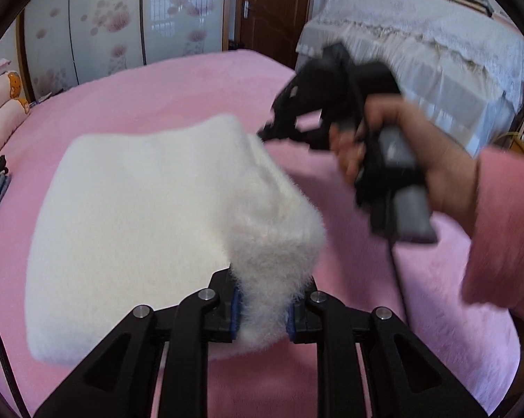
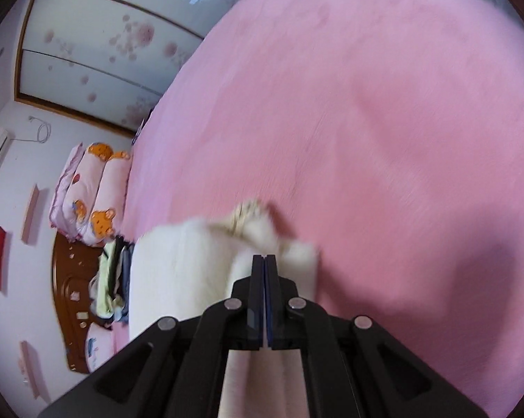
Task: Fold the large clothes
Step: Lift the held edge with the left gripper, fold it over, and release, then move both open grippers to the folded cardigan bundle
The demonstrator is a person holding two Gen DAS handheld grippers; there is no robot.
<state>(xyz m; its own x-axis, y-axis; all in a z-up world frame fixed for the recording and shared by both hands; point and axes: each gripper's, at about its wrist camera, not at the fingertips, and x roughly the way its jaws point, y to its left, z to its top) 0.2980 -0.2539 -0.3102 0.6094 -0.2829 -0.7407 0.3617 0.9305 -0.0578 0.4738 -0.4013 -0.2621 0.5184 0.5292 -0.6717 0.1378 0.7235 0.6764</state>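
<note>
A white fluffy garment point(image 1: 139, 216) lies folded on the pink bed cover point(image 1: 157, 83), in a thick, roughly rectangular stack. Its near right corner is lifted and bunched up.

The left gripper point(image 1: 263, 308) has this raised corner between its jaws. The blue pads point(image 1: 236, 310) press on the fluffy cloth from both sides, so the jaws are pinching the garment with a small gap filled by fabric.

The right gripper point(image 2: 264, 261) is seen from its own camera with the jaws pressed together, blue pad against blue pad, and nothing between them. It is above the right part of the garment, but whether it touches the cloth I cannot tell, because the picture is blurred. In the left wrist view the same gripper appears blurred at the far right edge of the garment, held by the person's hand point(image 1: 411, 146) in a pink sleeve point(image 1: 502, 223).

At the head of the bed there are pink pillows with bear pictures point(image 2: 94, 195), and beside them a small pile of other clothes point(image 2: 113, 278). Behind the bed stands a wardrobe with flower-printed doors point(image 1: 122, 17).
</note>
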